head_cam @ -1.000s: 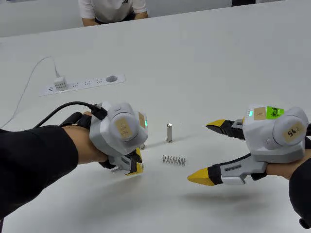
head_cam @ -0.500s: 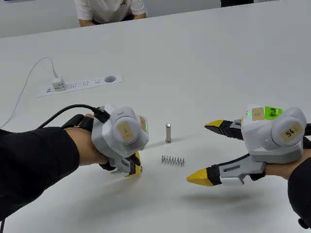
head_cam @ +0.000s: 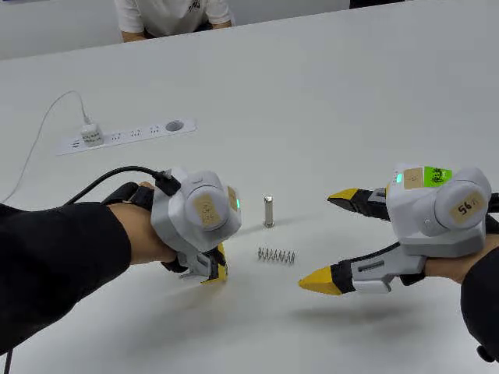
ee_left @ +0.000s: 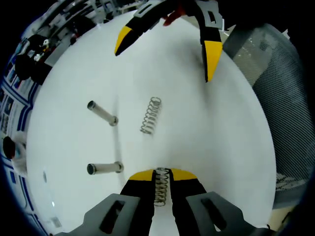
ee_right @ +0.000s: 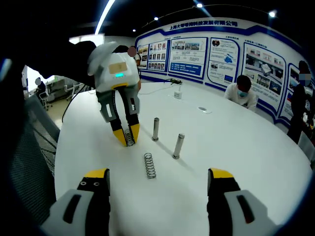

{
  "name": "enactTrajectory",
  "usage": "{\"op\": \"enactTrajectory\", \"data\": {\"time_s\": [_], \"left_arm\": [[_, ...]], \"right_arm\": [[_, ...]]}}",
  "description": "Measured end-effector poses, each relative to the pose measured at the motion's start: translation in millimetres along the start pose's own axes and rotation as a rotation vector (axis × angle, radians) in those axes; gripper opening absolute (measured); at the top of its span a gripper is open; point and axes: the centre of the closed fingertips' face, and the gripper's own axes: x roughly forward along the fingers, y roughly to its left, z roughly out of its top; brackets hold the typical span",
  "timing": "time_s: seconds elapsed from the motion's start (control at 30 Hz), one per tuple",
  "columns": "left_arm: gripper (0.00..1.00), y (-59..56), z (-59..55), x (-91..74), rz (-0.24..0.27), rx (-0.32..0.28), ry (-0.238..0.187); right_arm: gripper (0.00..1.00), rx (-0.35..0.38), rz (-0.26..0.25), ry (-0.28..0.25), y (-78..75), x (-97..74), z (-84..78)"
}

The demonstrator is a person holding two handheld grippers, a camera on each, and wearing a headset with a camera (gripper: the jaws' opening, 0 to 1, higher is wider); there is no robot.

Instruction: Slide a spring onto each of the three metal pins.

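Now, nearest the person, the left gripper (ee_left: 161,174) is clenched on a held spring (ee_left: 159,189), just left of the loose spring (head_cam: 277,255). The right gripper (head_cam: 326,239) hangs spread and empty to that spring's right. Just beyond the loose spring stand a first pin (ee_left: 104,168) and a second pin (ee_left: 102,113), both bare. I'd line the held coil's bore over the first pin's tip and lower it squarely before letting go. Far behind lies a power strip (head_cam: 125,135).
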Motion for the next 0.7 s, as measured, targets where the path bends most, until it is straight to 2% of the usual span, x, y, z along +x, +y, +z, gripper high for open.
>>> {"op": "enactTrajectory", "data": {"time_s": [0.4, 0.7], "left_arm": [[0.11, 0.2, 0.8, 0.5, 0.003, -0.009, -0.004], [0.11, 2.1, -0.2, -3.8, 0.013, -0.039, -0.02]], "right_arm": [[0.83, -0.002, 0.0, 0.0, 0.0, 0.1, -0.1], [0.83, -0.004, 0.001, 0.004, 0.6, 0.2, -0.7]]}}
